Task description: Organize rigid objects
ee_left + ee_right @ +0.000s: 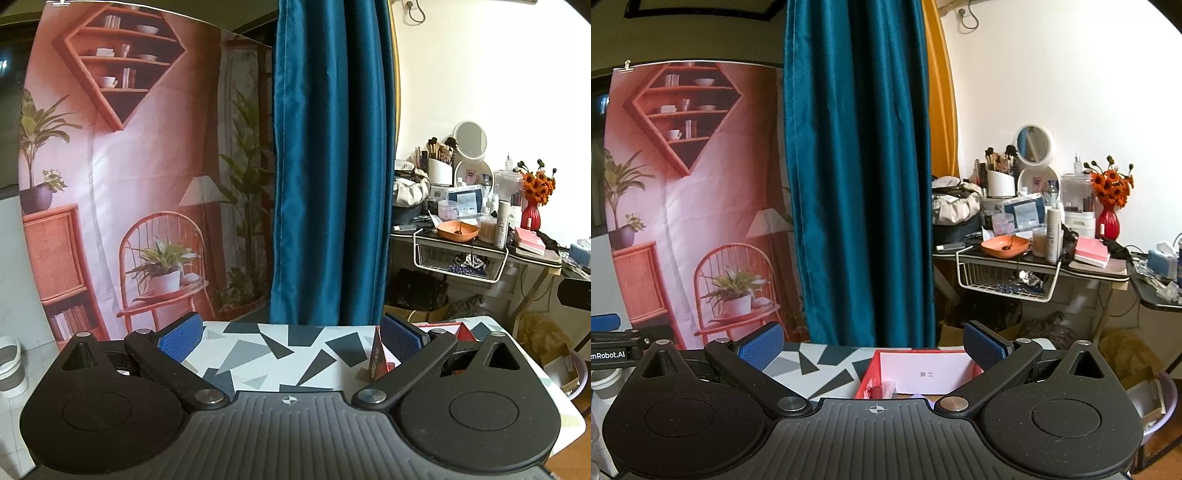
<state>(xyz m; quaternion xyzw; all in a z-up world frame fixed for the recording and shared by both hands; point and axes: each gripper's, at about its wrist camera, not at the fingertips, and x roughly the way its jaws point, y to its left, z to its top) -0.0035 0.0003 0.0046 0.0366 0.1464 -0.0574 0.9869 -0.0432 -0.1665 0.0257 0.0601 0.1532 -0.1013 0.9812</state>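
Box (923, 373) on the worktop (280, 350), both grippers spread wide and empty.
Red cardboard looks light, stiff but crushable; right gripper (875, 349) best pinches 1 side wall; left gripper (291, 338) idle.

The flat worktop (295, 347) wears a white cloth patterned with grey and black triangles. At two o'clock on it sits a red cardboard box (866, 380) lined white. Behind hangs a teal velvet curtain (857, 184).
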